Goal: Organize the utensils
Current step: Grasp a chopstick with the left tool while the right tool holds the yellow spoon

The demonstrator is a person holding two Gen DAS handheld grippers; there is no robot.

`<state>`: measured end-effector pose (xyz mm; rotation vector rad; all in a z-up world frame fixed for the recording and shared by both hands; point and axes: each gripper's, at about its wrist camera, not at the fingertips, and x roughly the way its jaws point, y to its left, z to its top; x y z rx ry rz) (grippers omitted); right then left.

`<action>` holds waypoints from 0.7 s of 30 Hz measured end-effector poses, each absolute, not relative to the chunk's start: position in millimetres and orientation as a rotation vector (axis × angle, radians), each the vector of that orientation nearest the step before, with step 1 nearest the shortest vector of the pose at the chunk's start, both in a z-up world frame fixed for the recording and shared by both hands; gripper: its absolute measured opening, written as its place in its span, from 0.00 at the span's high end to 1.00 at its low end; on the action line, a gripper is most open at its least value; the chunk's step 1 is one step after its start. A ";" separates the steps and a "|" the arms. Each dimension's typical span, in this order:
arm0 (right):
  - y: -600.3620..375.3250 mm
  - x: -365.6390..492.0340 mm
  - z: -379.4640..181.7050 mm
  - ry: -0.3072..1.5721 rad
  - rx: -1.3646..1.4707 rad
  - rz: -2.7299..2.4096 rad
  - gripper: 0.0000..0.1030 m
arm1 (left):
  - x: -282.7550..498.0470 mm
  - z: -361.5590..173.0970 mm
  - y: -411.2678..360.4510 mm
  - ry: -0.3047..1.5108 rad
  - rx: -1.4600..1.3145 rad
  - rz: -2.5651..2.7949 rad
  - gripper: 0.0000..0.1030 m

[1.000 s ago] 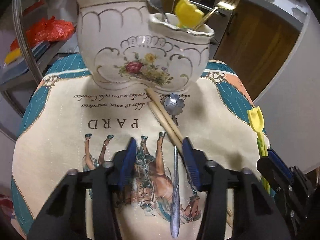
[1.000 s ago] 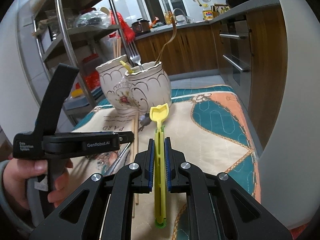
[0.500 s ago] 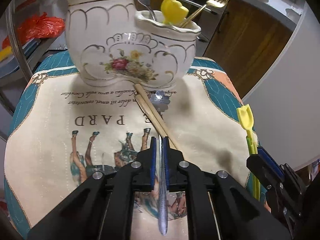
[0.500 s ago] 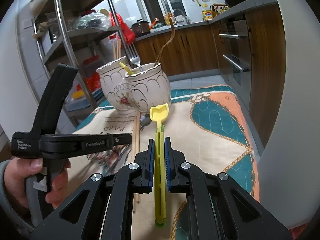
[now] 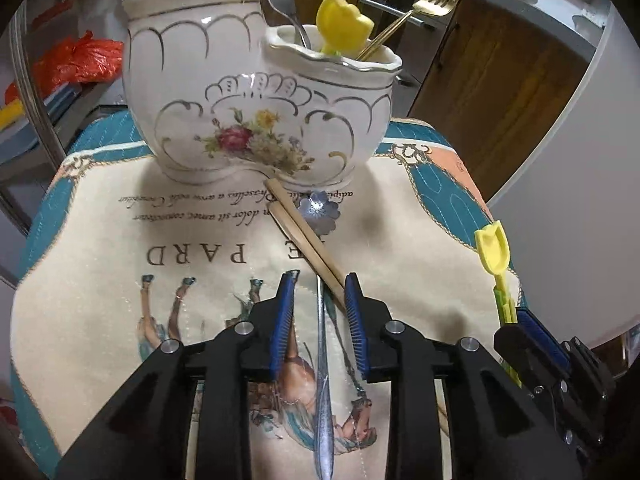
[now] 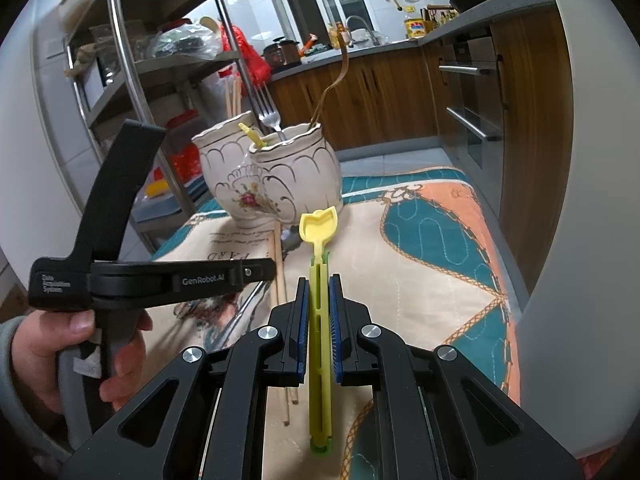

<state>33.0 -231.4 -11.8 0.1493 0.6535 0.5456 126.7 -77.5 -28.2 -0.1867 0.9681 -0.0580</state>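
Observation:
A white floral two-compartment ceramic holder [image 5: 256,120] stands at the far end of the printed cloth [image 5: 100,264]; it also shows in the right wrist view [image 6: 272,184]. Its smaller compartment holds a silver fork [image 5: 284,4], a gold fork [image 5: 424,4] and a yellow tulip spoon [image 5: 342,20]. My left gripper [image 5: 319,285] is open, its pads either side of a silver flower-headed spoon [image 5: 322,360] lying on the cloth beside two wooden chopsticks [image 5: 304,236]. My right gripper [image 6: 319,286] is shut on a yellow-green tulip spoon [image 6: 319,320], held above the cloth.
A metal shelf rack [image 6: 160,60] with bags and boxes stands left of the table. Wooden kitchen cabinets [image 6: 400,92] and a counter run behind. A white wall [image 6: 580,200] borders the table's right edge.
My left gripper closed on the silver spoon half a second ago and now stands open again, the spoon lying between its pads. The holder appears closer. The right gripper still holds its spoon.

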 end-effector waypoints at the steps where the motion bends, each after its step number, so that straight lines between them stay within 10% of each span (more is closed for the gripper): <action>1: -231.3 33.1 -11.6 0.654 0.151 0.546 0.89 | 127.3 -28.3 -78.2 0.968 -0.185 -0.057 0.74; 21: -232.1 34.4 -13.3 0.656 0.148 0.545 0.89 | 131.9 -33.0 -72.7 0.997 -0.172 -0.067 0.77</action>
